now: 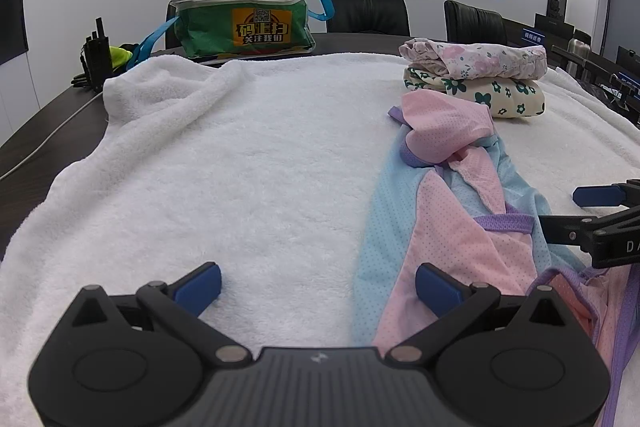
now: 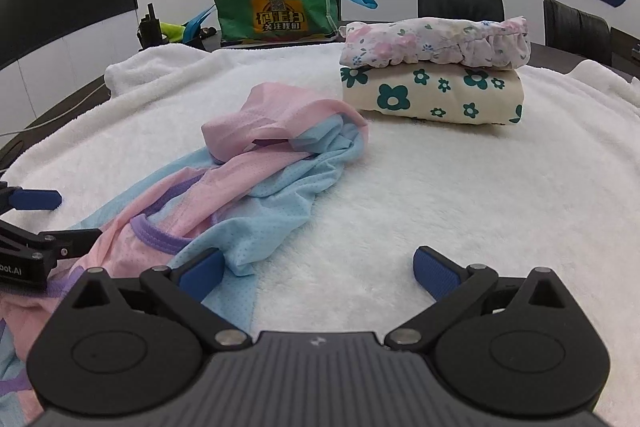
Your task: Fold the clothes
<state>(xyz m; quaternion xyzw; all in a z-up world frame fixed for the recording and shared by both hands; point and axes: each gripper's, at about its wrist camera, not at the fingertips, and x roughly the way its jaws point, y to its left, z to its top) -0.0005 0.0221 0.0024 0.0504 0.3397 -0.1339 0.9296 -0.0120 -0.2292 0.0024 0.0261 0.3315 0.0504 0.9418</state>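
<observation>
A crumpled mesh garment (image 1: 440, 211) (image 2: 240, 187) in pink, pale blue and purple trim lies on the white towel (image 1: 240, 167) (image 2: 440, 187). My left gripper (image 1: 318, 285) is open just above the towel. Its right finger (image 1: 434, 285) rests over the garment's near left edge, and only towel lies between the jaws. My right gripper (image 2: 318, 271) is open too, and its left finger (image 2: 202, 273) sits on the blue hem. Each gripper shows at the edge of the other's view, beside the purple neckline. Neither one holds cloth.
Two folded pieces are stacked at the back right: a pink floral one (image 1: 476, 61) (image 2: 436, 43) on a cream one with green flowers (image 1: 480, 93) (image 2: 432, 95). A green bag (image 1: 244, 23) (image 2: 276, 13) holding clothes stands behind the towel. Black radios (image 1: 94, 55) stand far left, with chairs (image 1: 366, 13) beyond.
</observation>
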